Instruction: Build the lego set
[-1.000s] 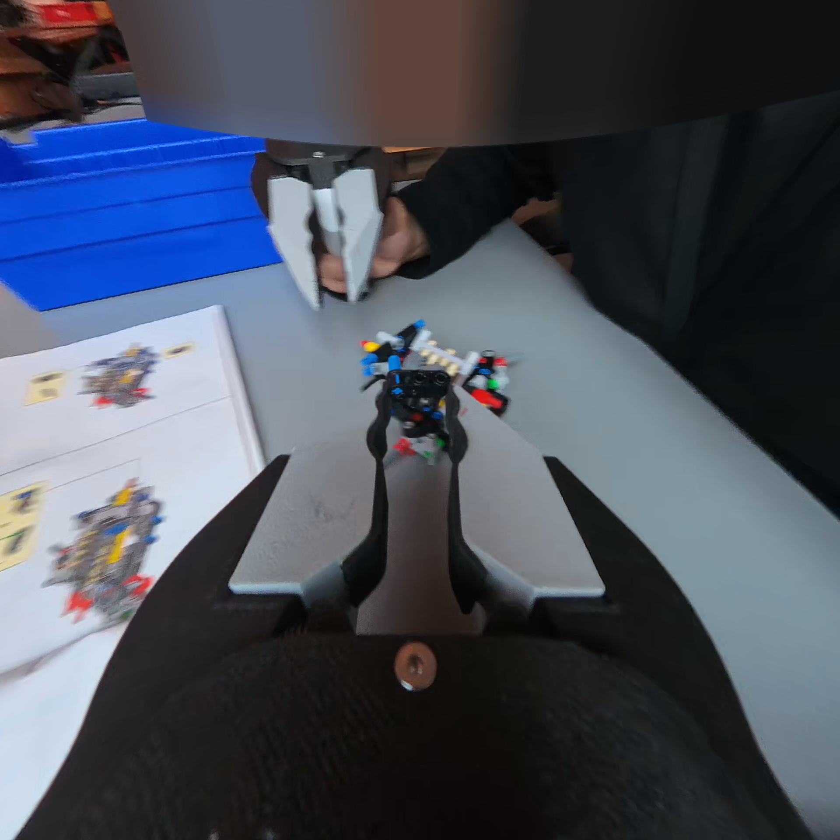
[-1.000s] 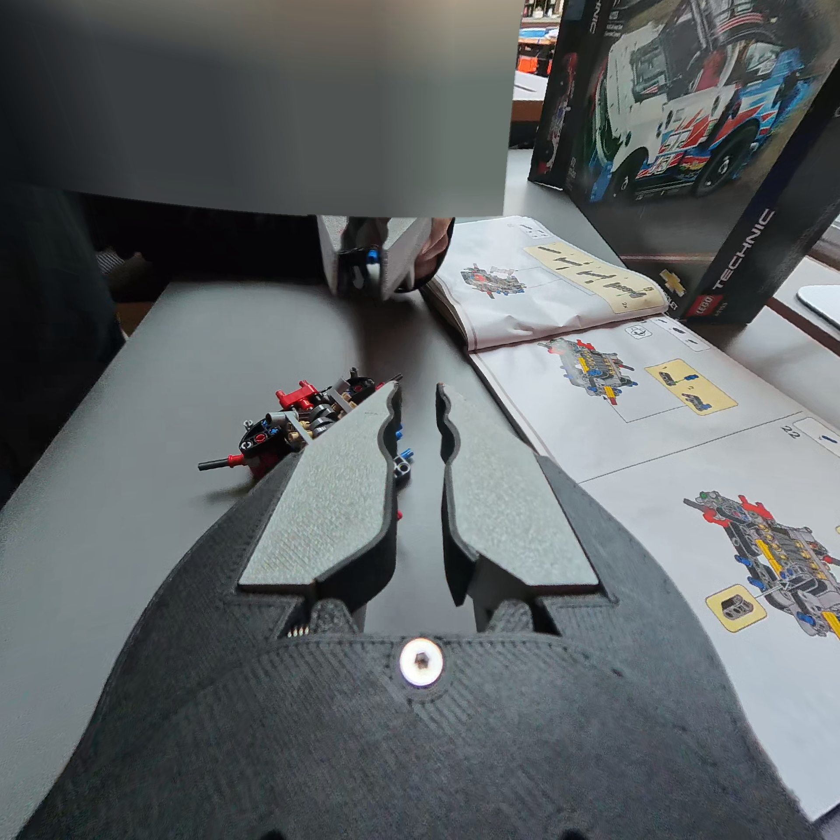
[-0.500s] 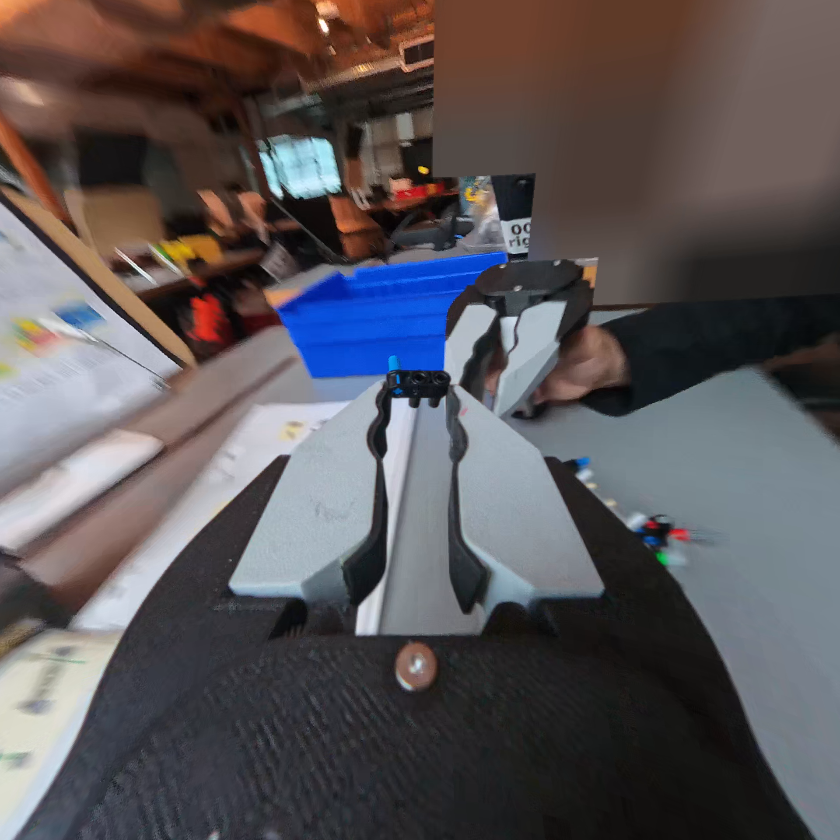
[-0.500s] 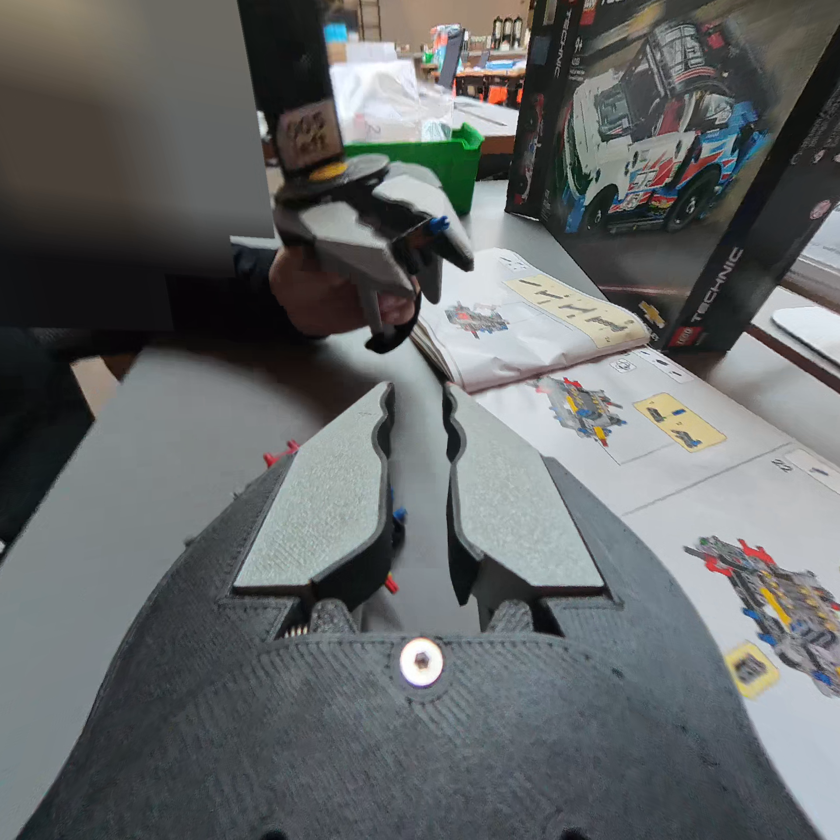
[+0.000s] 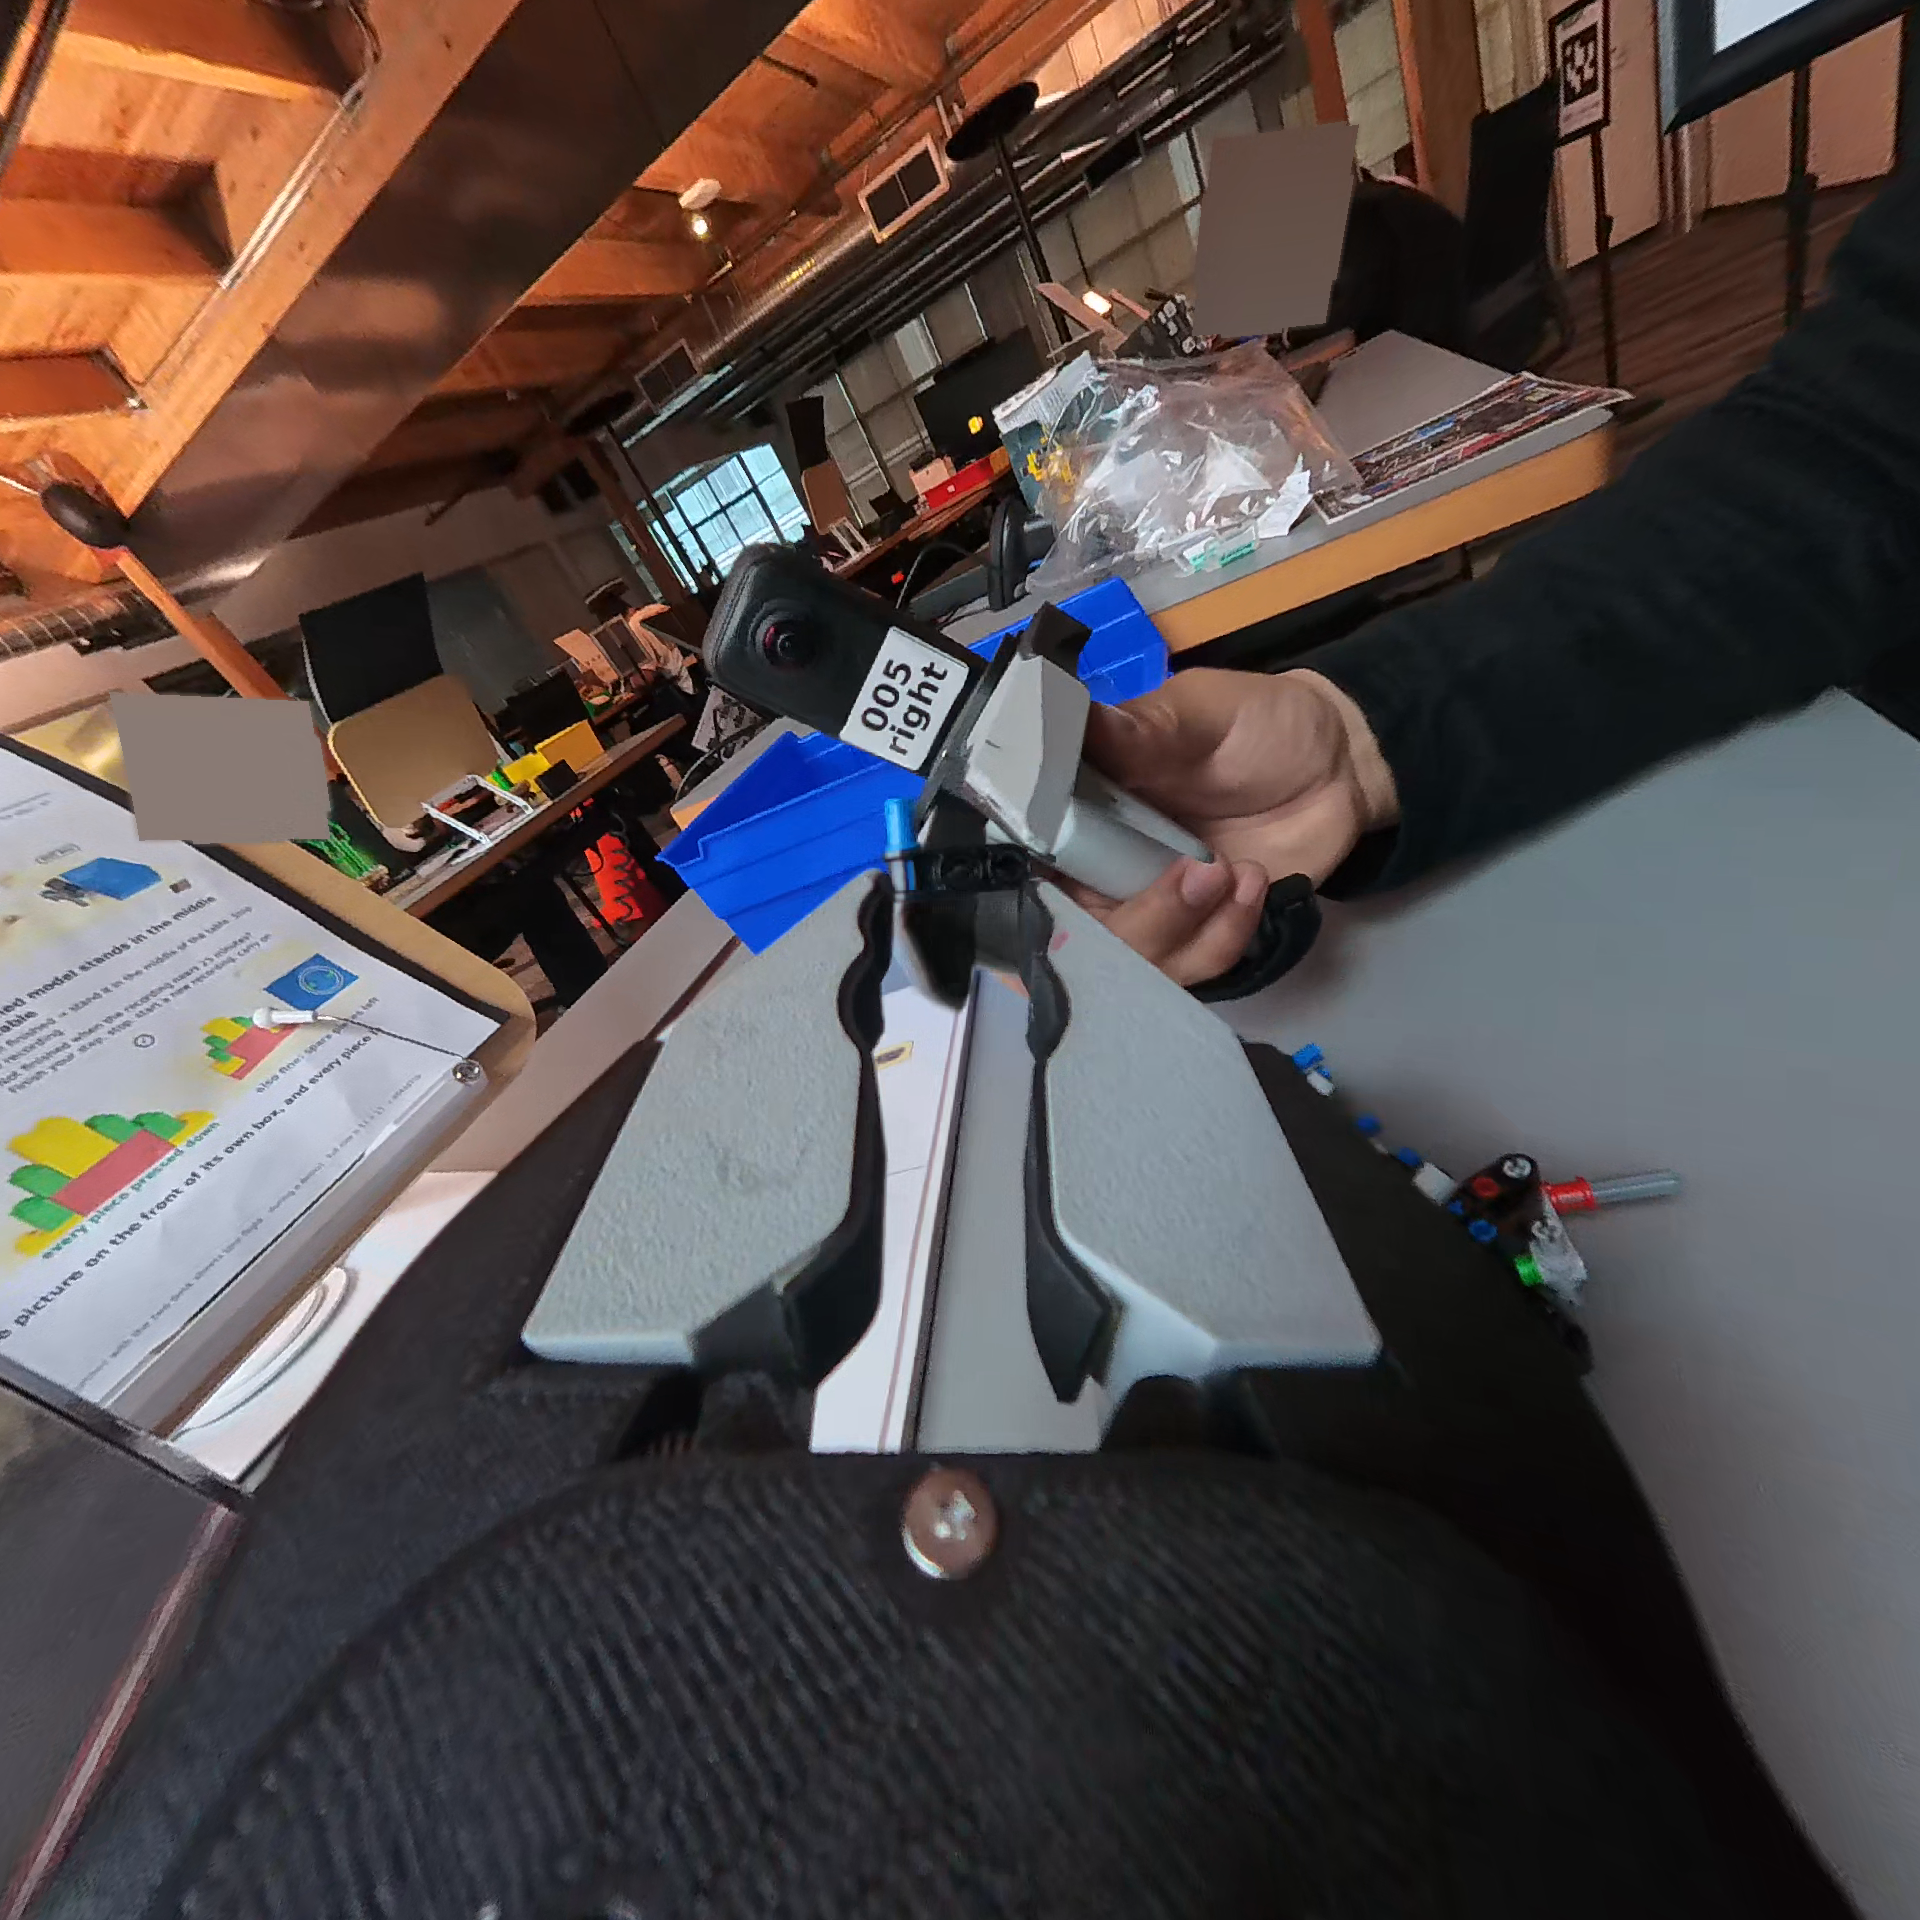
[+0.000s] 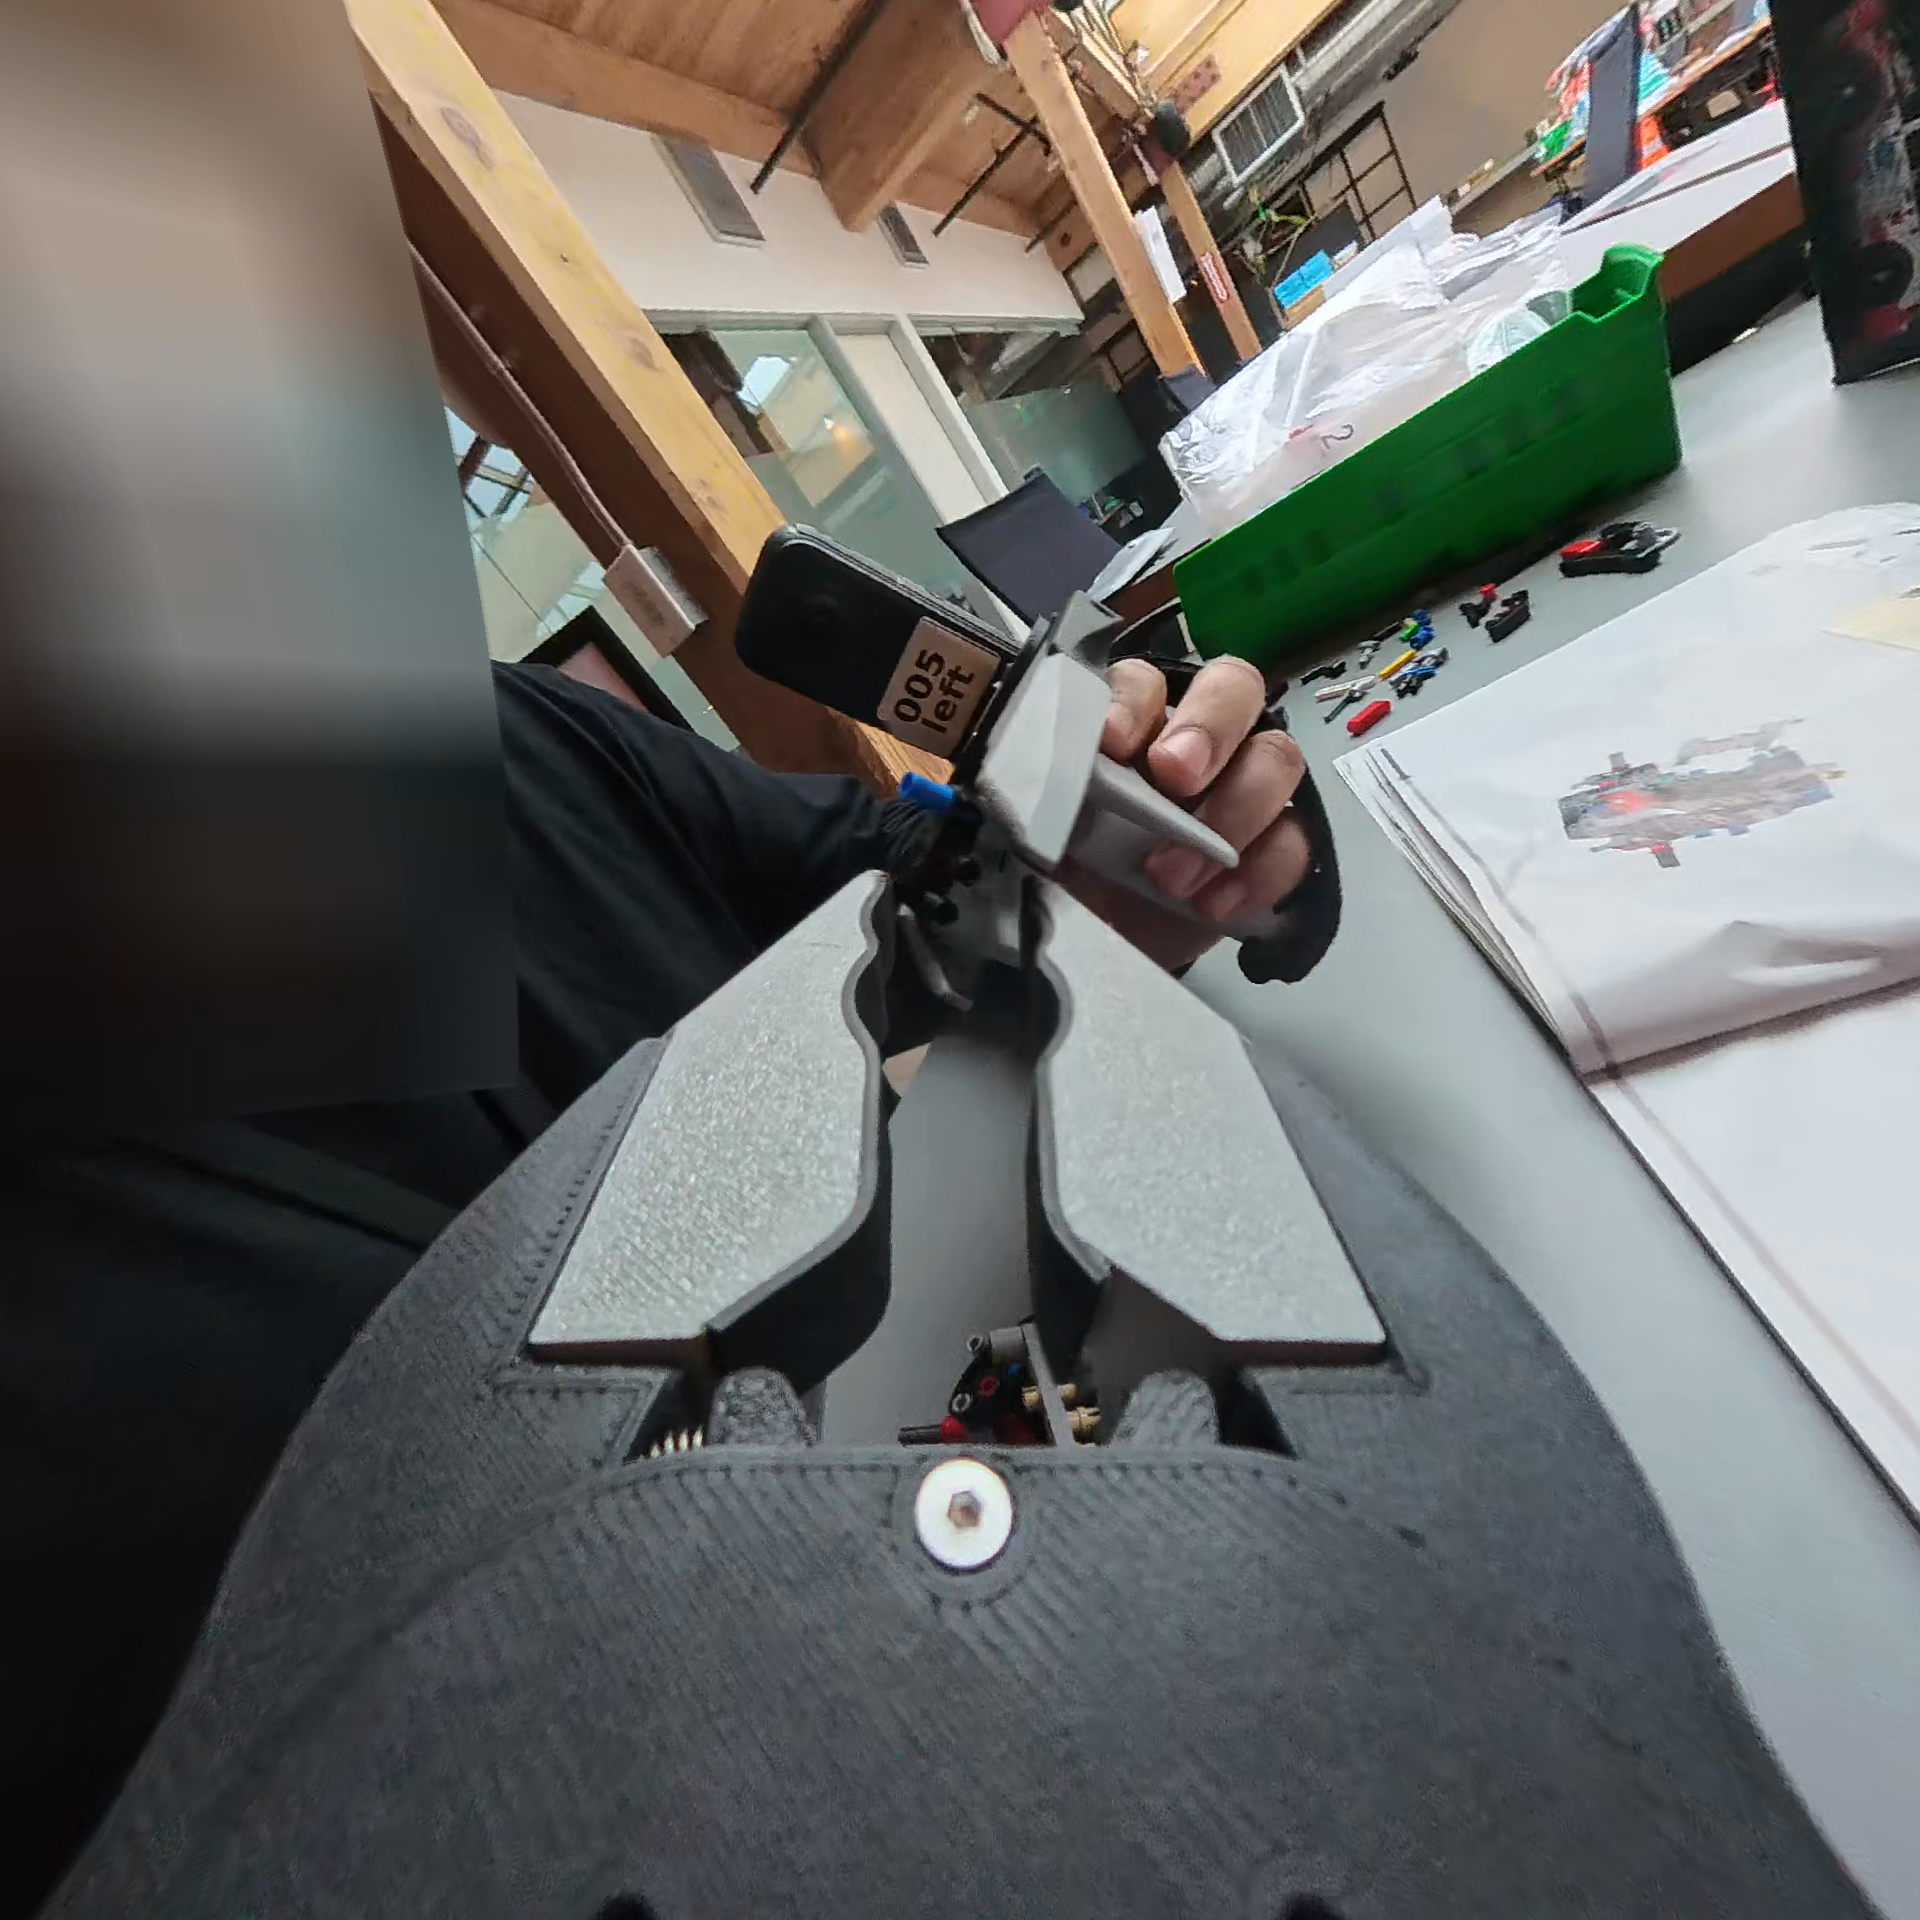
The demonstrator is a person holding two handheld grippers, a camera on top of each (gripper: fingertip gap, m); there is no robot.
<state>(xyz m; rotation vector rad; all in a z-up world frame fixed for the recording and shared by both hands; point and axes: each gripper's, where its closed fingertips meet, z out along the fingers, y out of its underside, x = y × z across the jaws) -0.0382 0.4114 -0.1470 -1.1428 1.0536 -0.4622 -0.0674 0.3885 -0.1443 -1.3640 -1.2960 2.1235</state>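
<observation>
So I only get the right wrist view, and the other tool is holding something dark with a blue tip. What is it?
Observer: A short black beam with a row of round holes, pinched between the left tool's tips. The blue pin stands up from one end.
Operator: Is there anything behind my tool that I miss?
Observer: Yes, a blue bin sits on the table just behind it.
Operator: And off to the side?
Observer: A board bearing a printed sheet with coloured brick drawings shows at the left edge of the left wrist view.
</observation>
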